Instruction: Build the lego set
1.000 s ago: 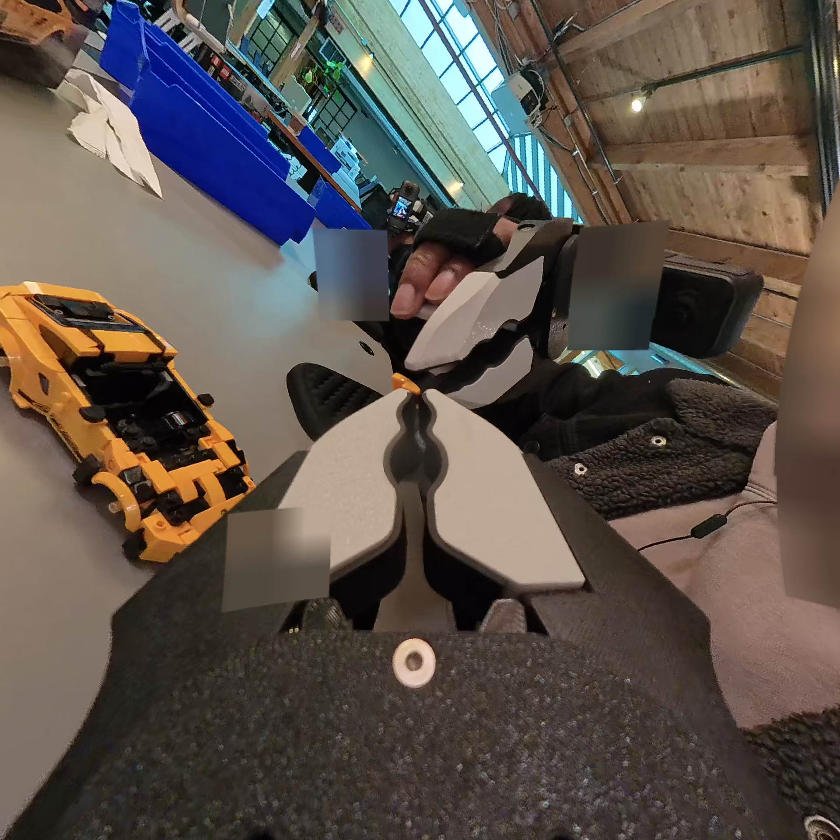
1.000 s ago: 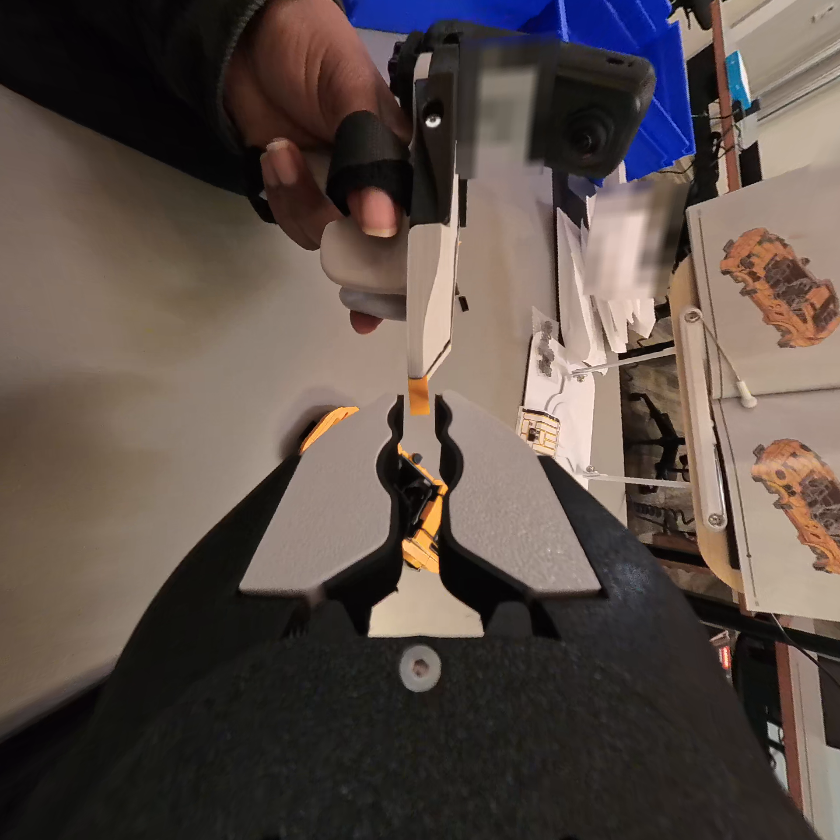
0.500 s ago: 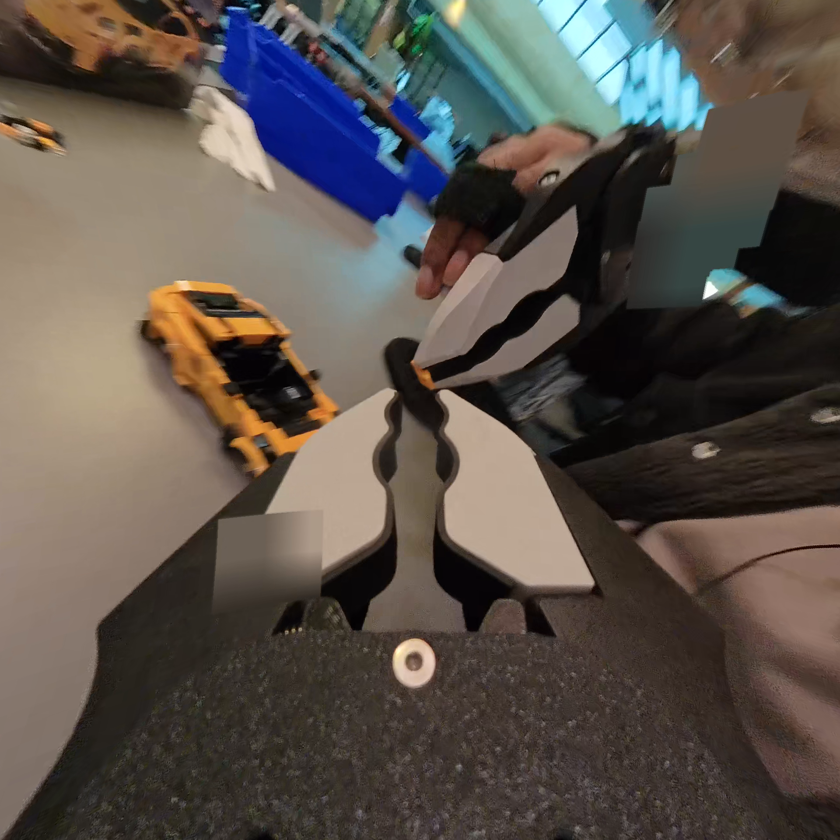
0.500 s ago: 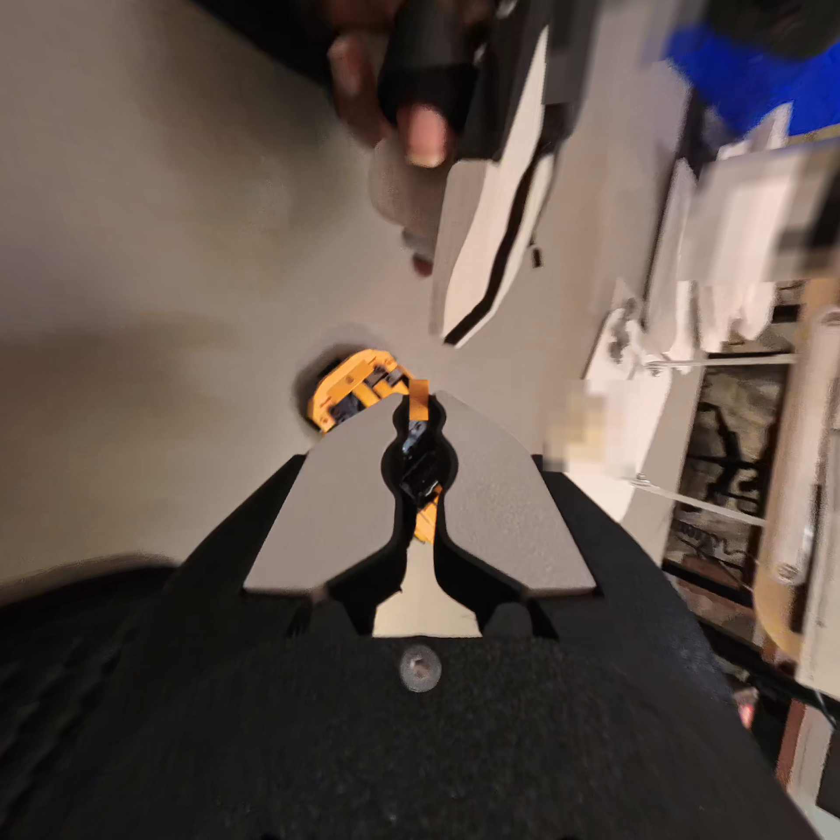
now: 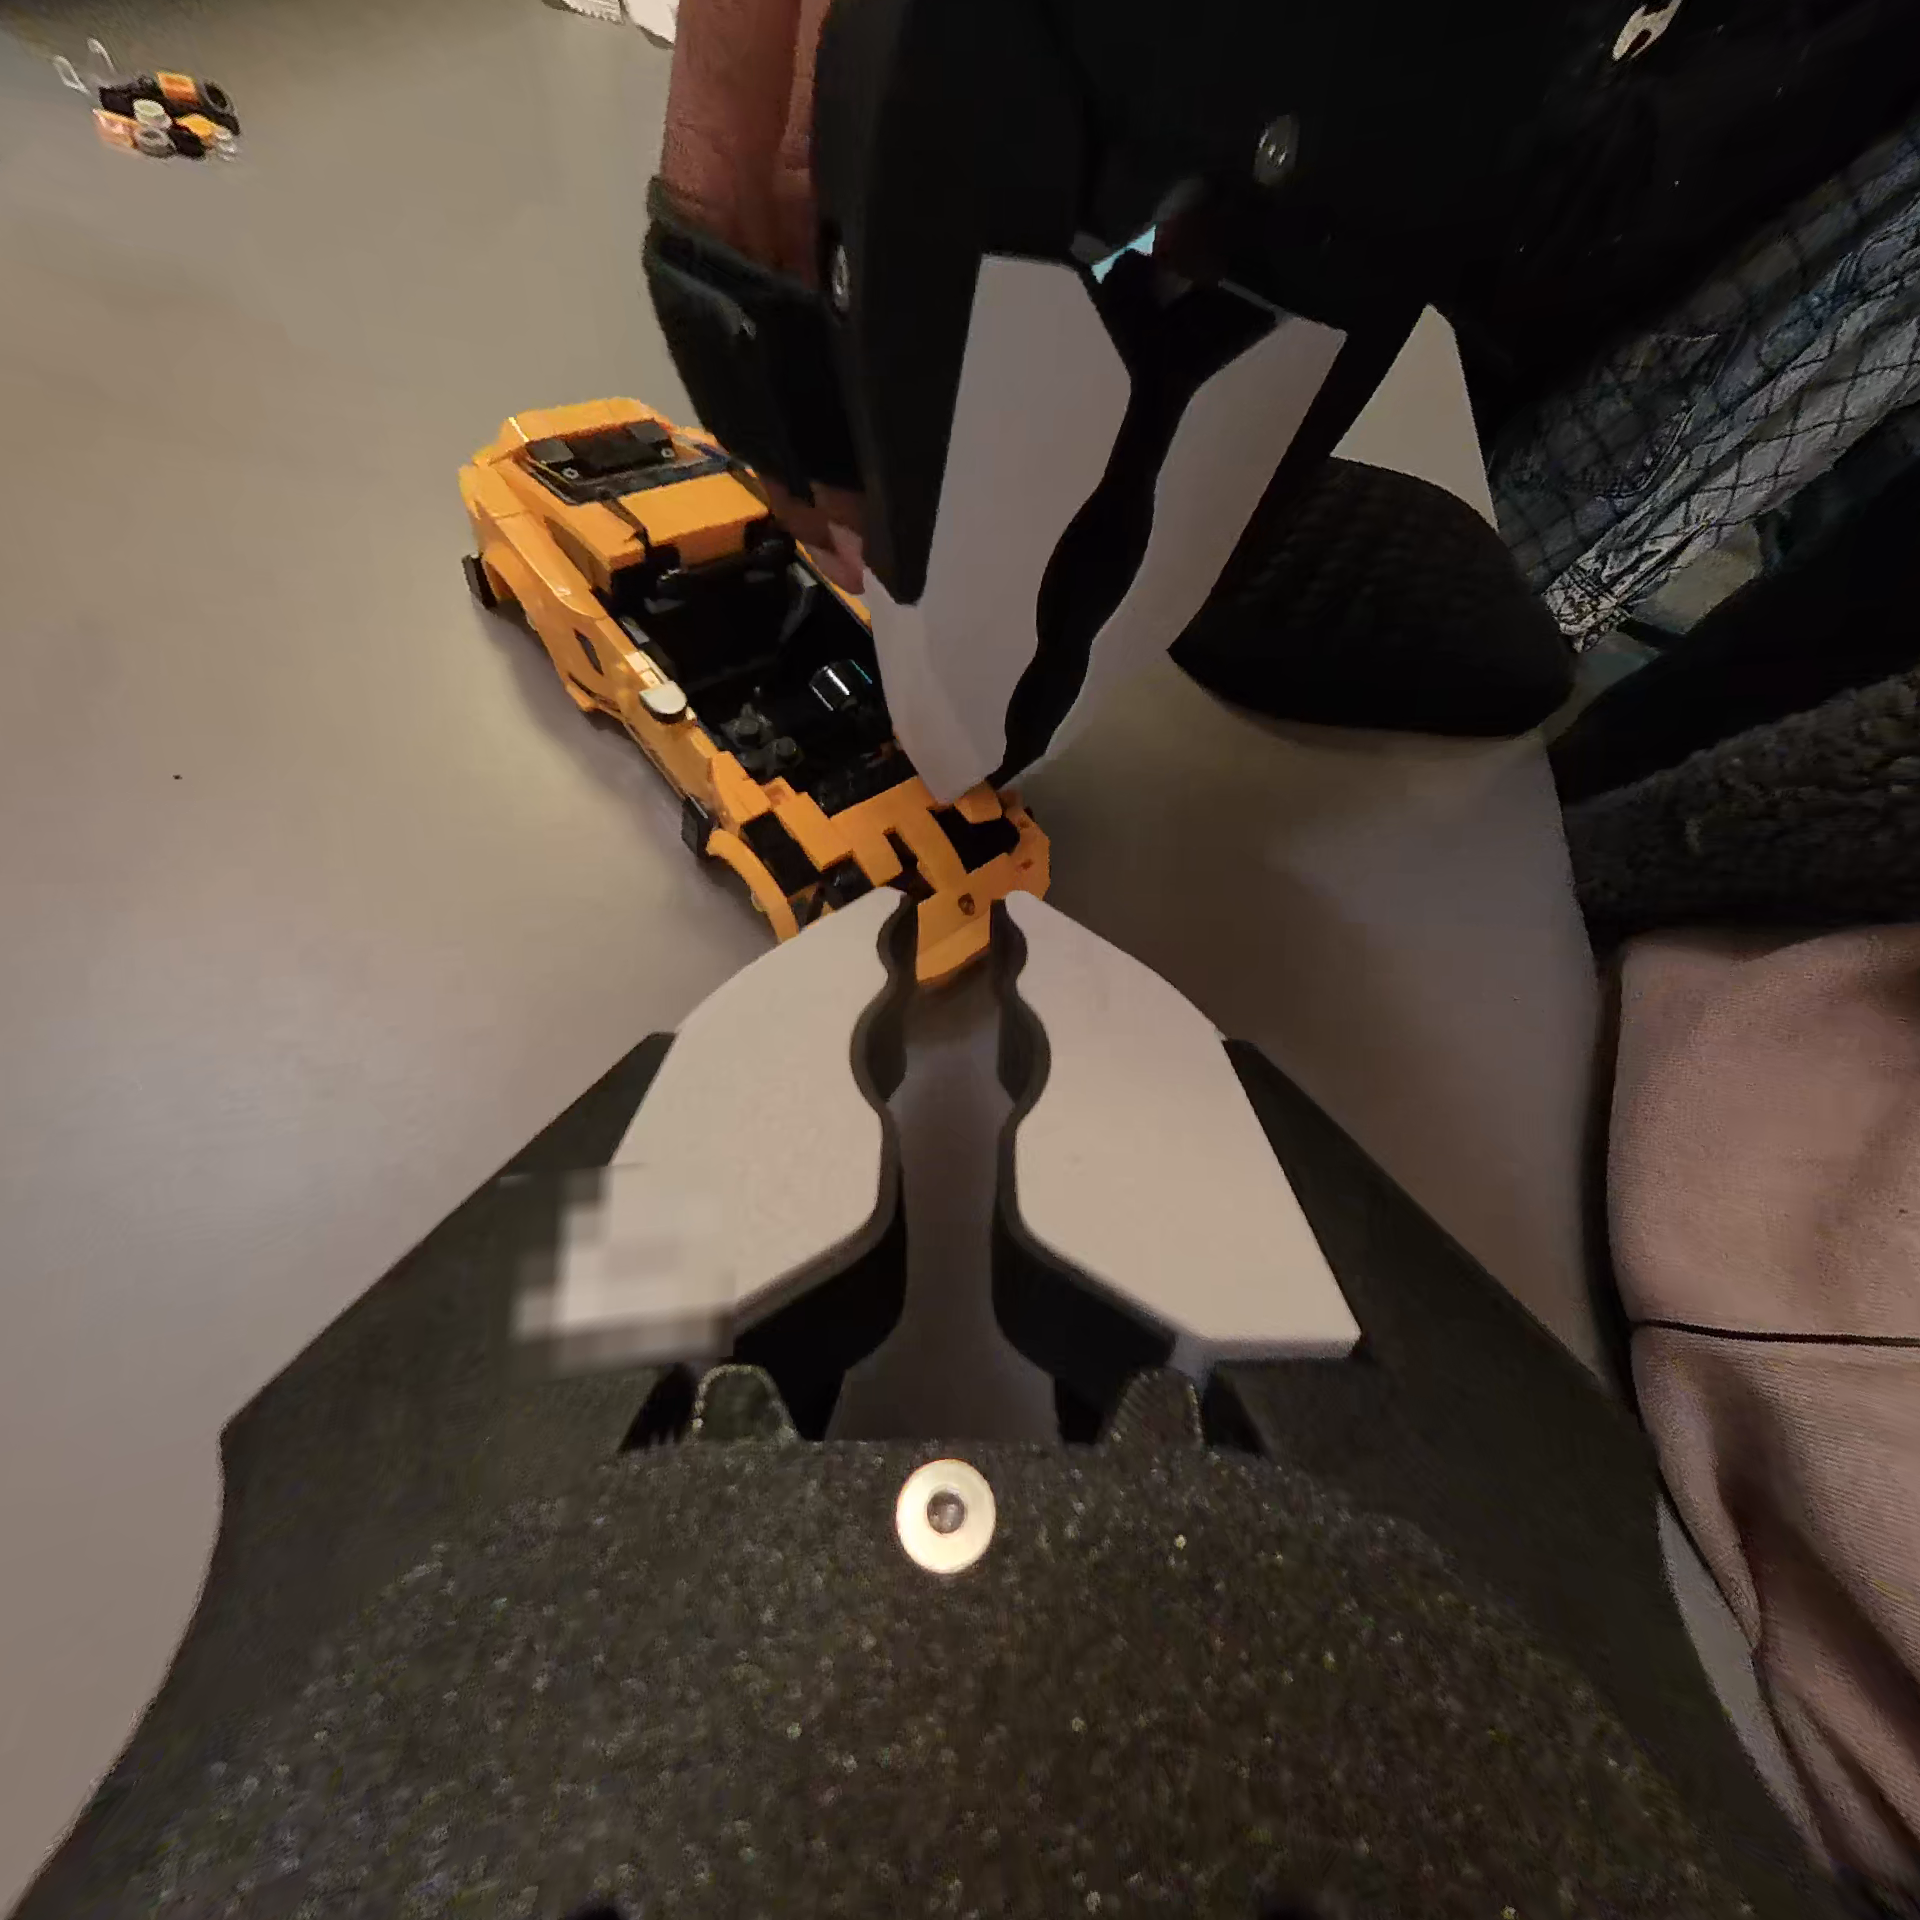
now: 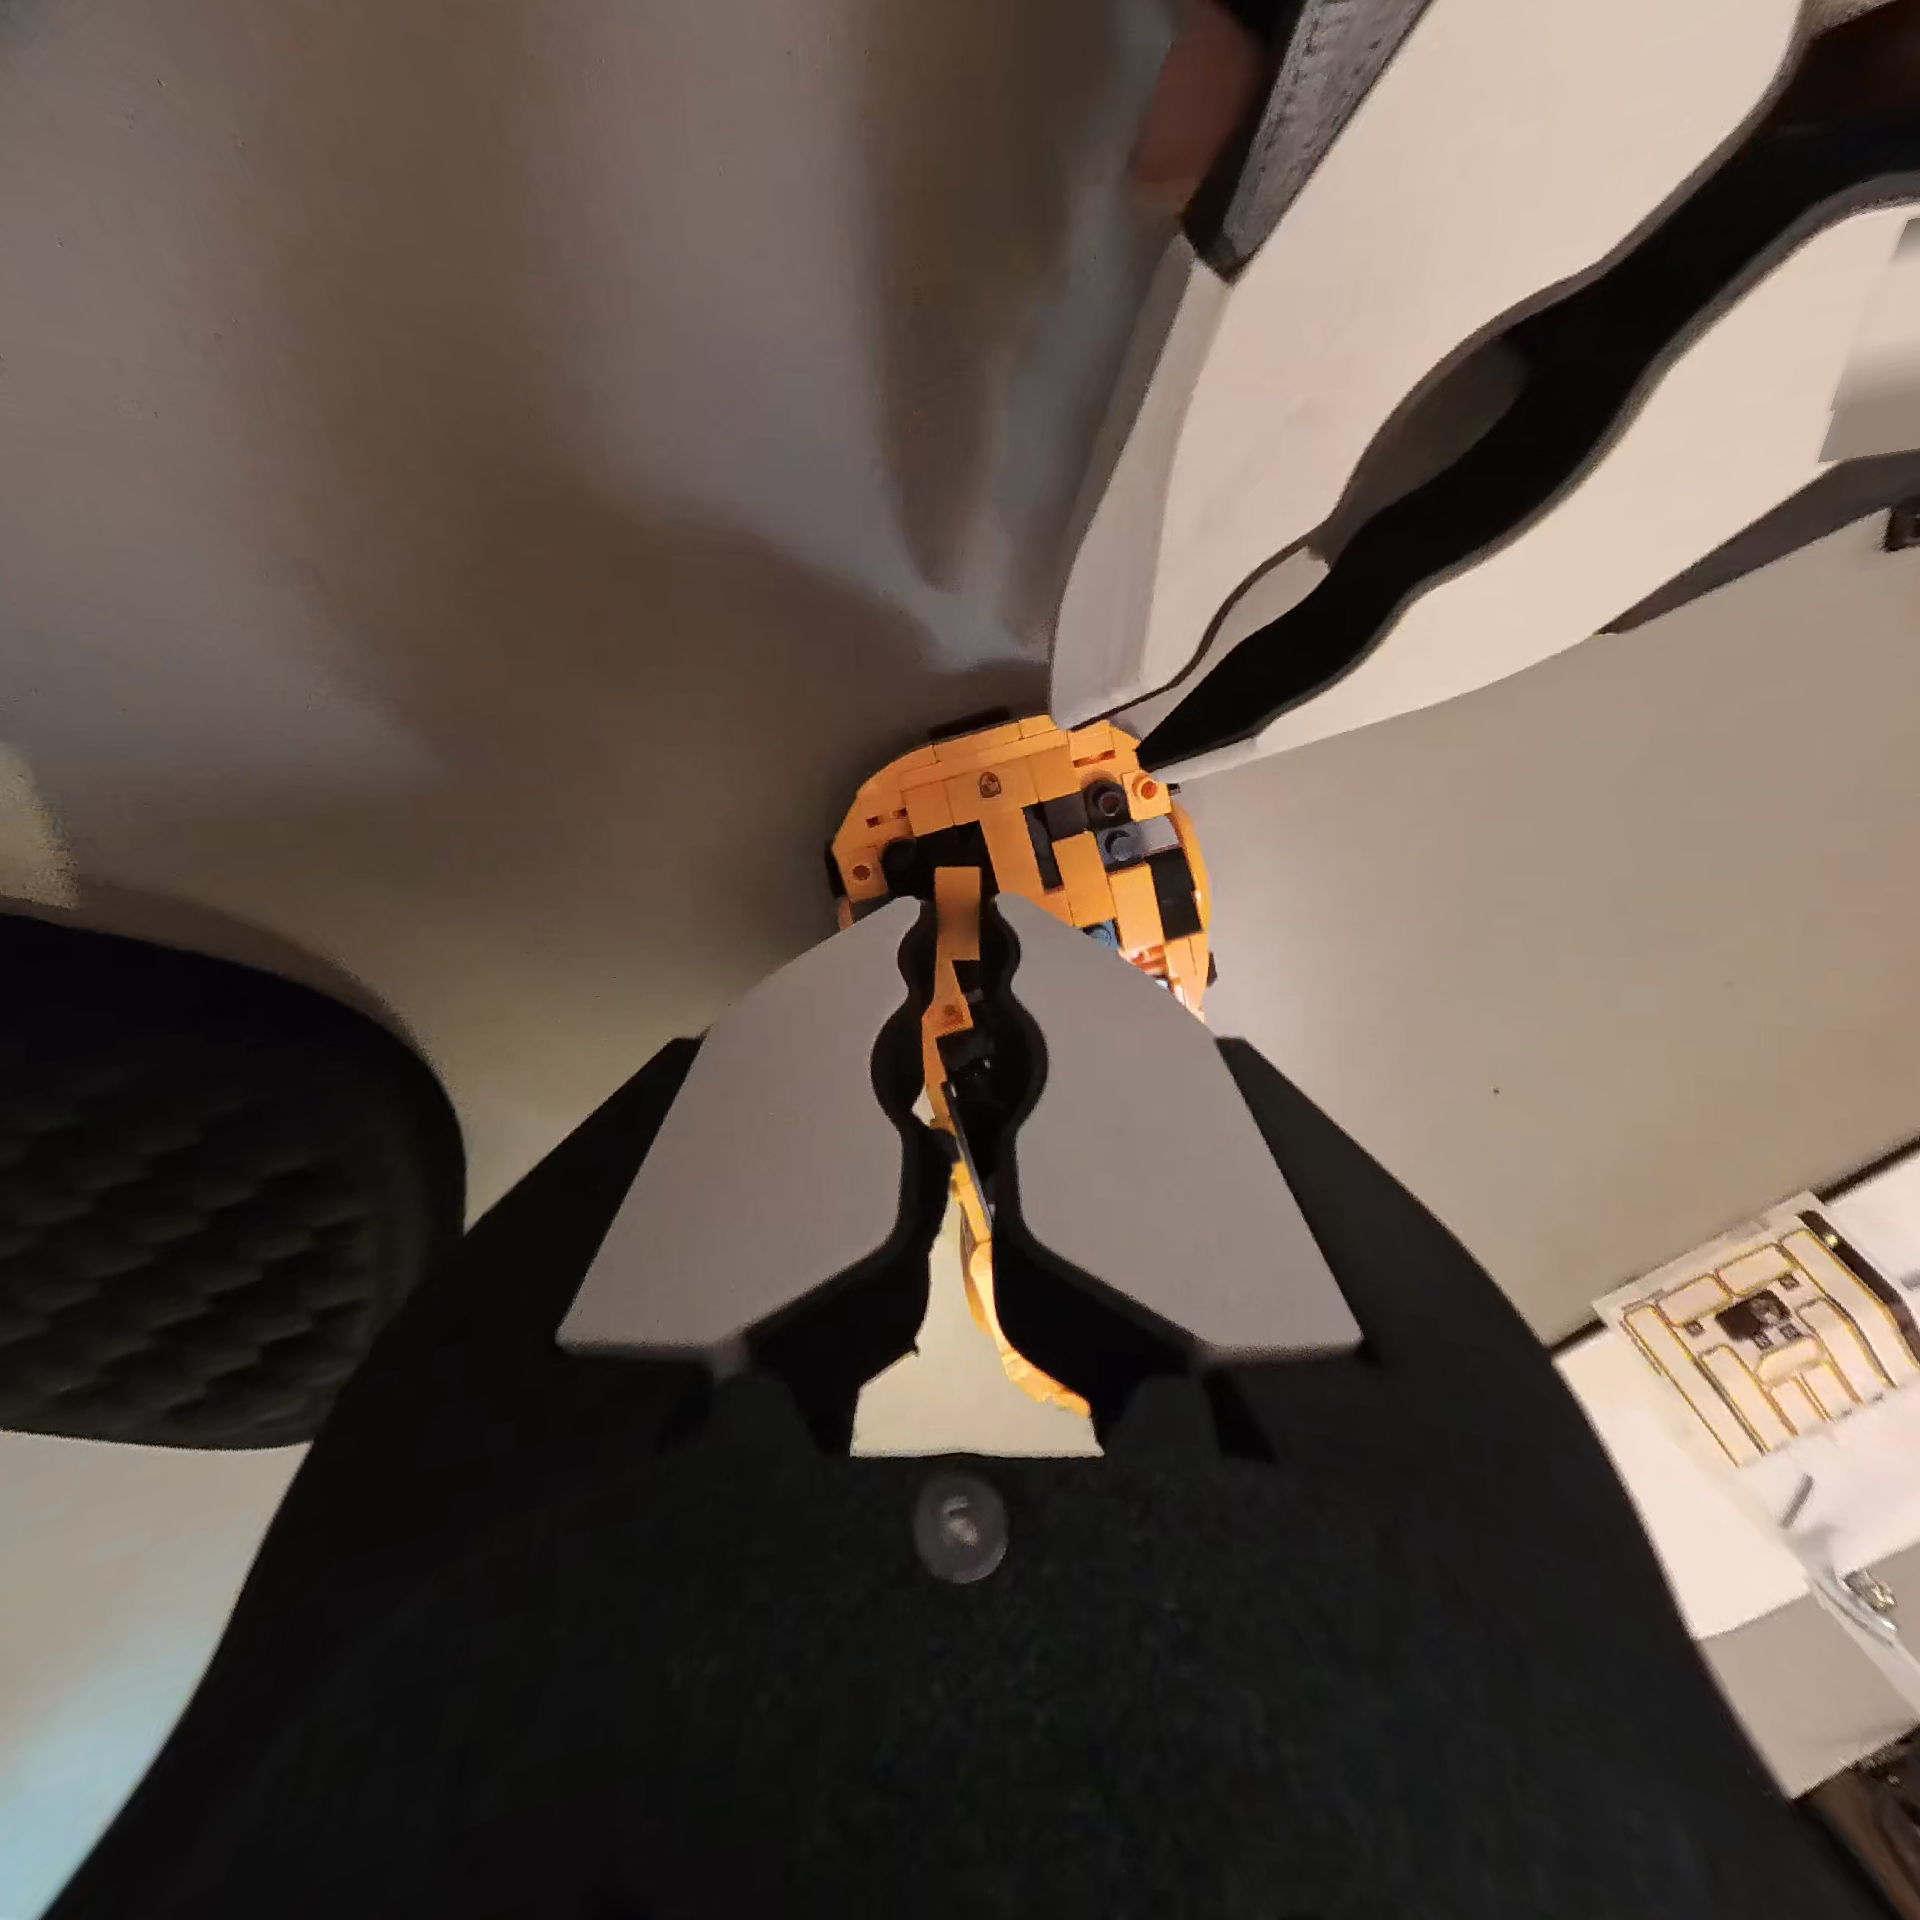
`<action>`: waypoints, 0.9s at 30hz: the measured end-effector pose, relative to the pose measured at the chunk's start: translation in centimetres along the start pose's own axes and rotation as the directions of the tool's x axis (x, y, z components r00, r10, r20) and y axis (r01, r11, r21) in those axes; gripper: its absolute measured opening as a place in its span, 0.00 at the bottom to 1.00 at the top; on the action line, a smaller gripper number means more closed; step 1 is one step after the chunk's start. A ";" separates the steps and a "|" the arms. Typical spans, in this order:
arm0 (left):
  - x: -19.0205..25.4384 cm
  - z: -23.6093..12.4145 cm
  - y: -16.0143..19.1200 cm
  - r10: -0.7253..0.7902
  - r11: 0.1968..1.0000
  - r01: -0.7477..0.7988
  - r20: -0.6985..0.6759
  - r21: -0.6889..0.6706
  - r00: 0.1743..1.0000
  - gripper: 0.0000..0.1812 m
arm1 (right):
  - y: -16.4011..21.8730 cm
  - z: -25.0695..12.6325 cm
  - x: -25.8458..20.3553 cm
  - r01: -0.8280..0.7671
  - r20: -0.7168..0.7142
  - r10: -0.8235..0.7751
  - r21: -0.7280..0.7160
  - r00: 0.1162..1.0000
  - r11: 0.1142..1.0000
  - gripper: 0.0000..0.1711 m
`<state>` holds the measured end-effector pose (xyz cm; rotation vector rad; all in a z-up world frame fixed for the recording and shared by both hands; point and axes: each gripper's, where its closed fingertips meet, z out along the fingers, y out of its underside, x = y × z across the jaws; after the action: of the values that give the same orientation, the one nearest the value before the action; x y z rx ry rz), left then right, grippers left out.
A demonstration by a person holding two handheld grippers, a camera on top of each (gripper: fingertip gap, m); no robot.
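Observation:
An orange and black lego car (image 5: 644,540) lies on the grey table (image 5: 260,935). Its roof is open. My left gripper (image 5: 951,904) is open by a narrow gap, with its tips at the car's front nose. It also shows in the right wrist view (image 6: 1143,753), touching that end of the car (image 6: 1039,831). My right gripper (image 6: 958,906) is shut on a thin orange lego piece (image 6: 954,925) and holds it just above the car's hood. In the left wrist view the right gripper (image 5: 971,779) comes down from above onto the hood.
A small pile of loose lego pieces (image 5: 166,109) lies far back on the left. A black rounded pad (image 5: 1371,603) sits at the table edge beside the car. A sticker sheet on white paper (image 6: 1756,1361) lies to the right. The person's clothing (image 5: 1766,1143) is close on the right. Only a small space, under 4 cm, lies between the two pairs of fingers.
The left gripper let go of the orange piece, and the right gripper kept it. Both grippers came down from mid-air to the front of the car.

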<state>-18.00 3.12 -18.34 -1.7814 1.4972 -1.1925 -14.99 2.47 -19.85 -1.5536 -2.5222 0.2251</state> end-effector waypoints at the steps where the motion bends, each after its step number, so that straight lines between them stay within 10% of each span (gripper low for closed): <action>1: -0.1 0.0 0.1 -0.005 1.000 0.005 -0.001 -0.001 1.000 0.07 | 0.1 0.1 0.1 0.005 0.006 -0.005 -0.005 1.000 1.000 0.04; 27: 0.1 0.6 1.0 -0.015 0.999 0.014 -0.025 -0.046 1.000 0.07 | 0.4 0.1 0.2 0.034 -0.012 -0.034 0.001 0.999 0.999 0.06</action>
<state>-17.98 2.65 -19.38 -1.8163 1.5395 -1.2010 -14.74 2.83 -19.99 -1.5064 -2.5363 0.2121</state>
